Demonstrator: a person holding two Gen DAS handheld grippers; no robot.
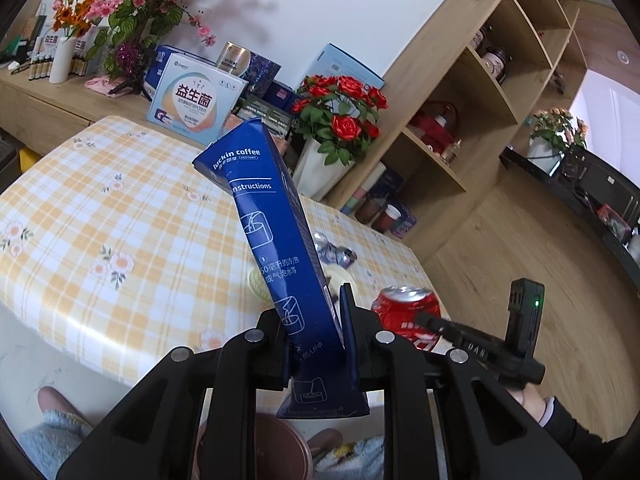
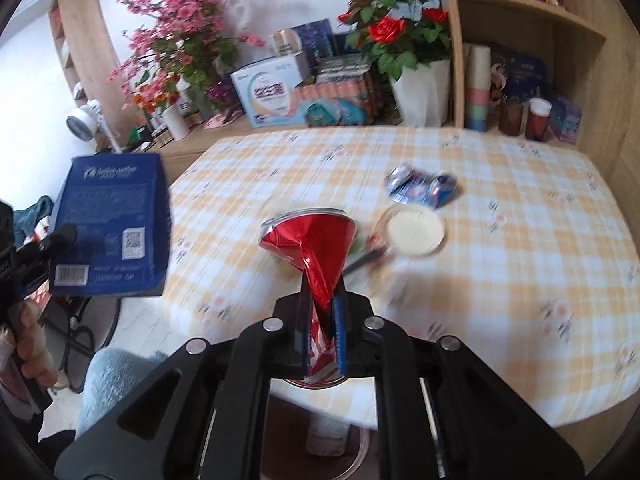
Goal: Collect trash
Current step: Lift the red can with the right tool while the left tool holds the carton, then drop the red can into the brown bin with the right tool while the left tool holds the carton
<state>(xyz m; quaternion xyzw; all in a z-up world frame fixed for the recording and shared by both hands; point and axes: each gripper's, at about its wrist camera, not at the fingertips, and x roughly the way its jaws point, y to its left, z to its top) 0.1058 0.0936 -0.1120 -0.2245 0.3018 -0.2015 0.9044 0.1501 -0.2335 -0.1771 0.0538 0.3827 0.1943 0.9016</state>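
Note:
My left gripper is shut on a flattened blue Luckin coffee box, which stands up out of the jaws above the table's near edge. From the right wrist view the same blue box hangs at the far left, off the table. My right gripper is shut on a crushed red cola can, pinched flat at its lower end. That red can shows low on the right in the left wrist view. A crushed blue and silver can lies on the checked tablecloth beside a round clear lid.
A brown bin sits on the floor below both grippers. A person's knees in pale blue trousers are at the table's near edge. Rose pot, boxes and a wooden shelf line the far side.

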